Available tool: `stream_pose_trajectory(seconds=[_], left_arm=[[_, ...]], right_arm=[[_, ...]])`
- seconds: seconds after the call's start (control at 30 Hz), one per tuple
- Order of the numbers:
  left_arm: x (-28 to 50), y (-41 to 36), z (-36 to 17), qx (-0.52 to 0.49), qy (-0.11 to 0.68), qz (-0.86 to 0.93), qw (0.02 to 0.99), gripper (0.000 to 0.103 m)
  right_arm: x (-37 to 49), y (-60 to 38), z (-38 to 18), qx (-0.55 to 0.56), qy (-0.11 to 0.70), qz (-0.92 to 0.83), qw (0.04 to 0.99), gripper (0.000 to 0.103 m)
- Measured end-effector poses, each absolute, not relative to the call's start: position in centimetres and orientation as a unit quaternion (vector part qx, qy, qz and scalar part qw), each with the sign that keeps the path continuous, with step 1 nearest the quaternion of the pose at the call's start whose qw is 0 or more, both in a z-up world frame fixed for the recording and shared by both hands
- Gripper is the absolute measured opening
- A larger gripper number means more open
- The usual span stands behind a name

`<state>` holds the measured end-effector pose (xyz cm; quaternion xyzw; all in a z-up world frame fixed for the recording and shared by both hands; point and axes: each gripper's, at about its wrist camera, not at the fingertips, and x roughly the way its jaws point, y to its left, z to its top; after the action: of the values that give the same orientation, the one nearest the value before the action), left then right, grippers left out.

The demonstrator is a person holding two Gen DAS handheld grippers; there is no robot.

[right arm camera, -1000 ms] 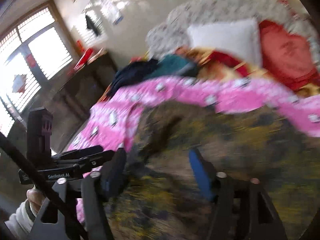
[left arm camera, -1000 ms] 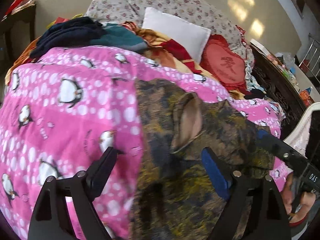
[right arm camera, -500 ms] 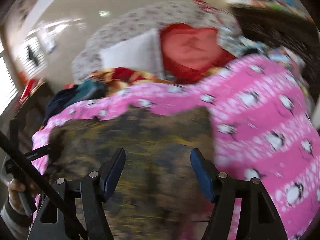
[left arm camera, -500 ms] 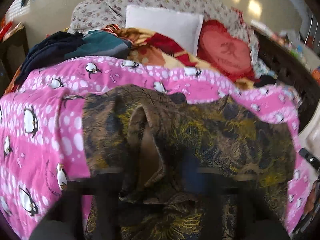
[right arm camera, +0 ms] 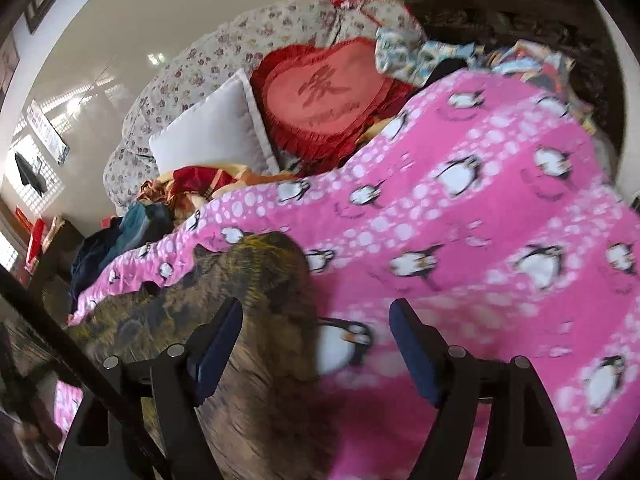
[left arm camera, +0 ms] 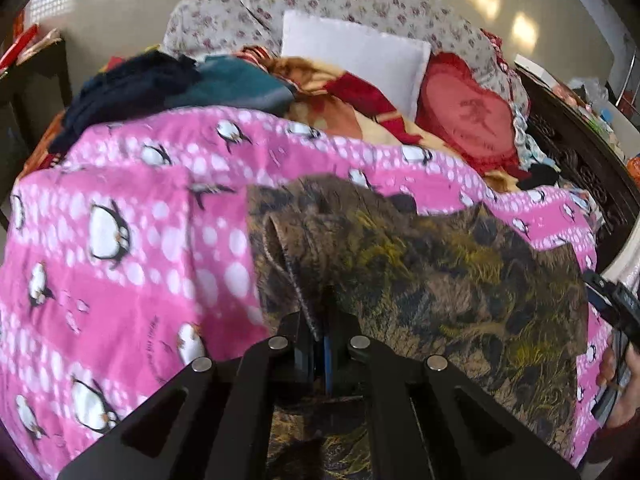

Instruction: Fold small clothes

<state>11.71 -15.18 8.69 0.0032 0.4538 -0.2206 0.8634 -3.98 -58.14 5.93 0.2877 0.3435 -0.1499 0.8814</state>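
Garment: a brown-and-yellow patterned top (left arm camera: 420,280) lies spread on the pink penguin blanket (left arm camera: 120,272) covering the bed, near its front edge.
Left gripper (left arm camera: 320,332): fingers together, clamped on a raised ridge of the top.
Right gripper (right arm camera: 316,344): fingers apart, hovering over the top's right edge and the blanket.
Handling: likely soft, light and limp; pinch at an edge or corner so it folds flat.

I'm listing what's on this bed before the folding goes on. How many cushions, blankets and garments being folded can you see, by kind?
Cushions: 2 (white pillow, red heart cushion)
Blankets: 1 (pink penguin blanket)
Garments being folded: 1 (brown-and-yellow patterned garment, pinched by the left gripper)
Total: 4
The dark clothes pile at the back is too jumbled to count.
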Motion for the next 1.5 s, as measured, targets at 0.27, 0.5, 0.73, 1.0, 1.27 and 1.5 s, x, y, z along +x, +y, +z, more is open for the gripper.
stream_pose_trajectory(seconds=[0.27,0.5,0.73,1.0,1.27,1.5], left_arm=[[12.6,-15.2,6.9,-0.006,0.463,-0.206,0.862,0.009],[11.5,-13.7,8.6,0.021,0.436,-0.179,0.881,0.051],[10.2,-14.7,9.8,0.016,0.417,-0.194,0.888,0.065],[11.4,-15.5,4.7,0.046,0.461,-0.148,0.874,0.083],[9.9,-12.5,6.0,-0.002,0.469,-0.16,0.868,0.085],[8.1,-12.4,3.8,0.027,0.496,-0.152,0.855,0.085]], right_arm=[[0.6,-54.7,5.8,0.14,0.389,-0.185,0.892,0.011],[-0.3,-58.1,4.0,0.203,0.387,-0.235,0.868,0.038],[-4.5,-53.3,8.0,0.156,0.372,-0.142,0.904,0.039],[-5.3,-48.7,3.9,0.04,0.431,-0.145,0.89,0.028],[-8.4,-50.4,5.6,0.066,0.416,-0.166,0.891,0.029],[-8.4,-50.2,1.5,0.073,0.482,-0.162,0.858,0.049]])
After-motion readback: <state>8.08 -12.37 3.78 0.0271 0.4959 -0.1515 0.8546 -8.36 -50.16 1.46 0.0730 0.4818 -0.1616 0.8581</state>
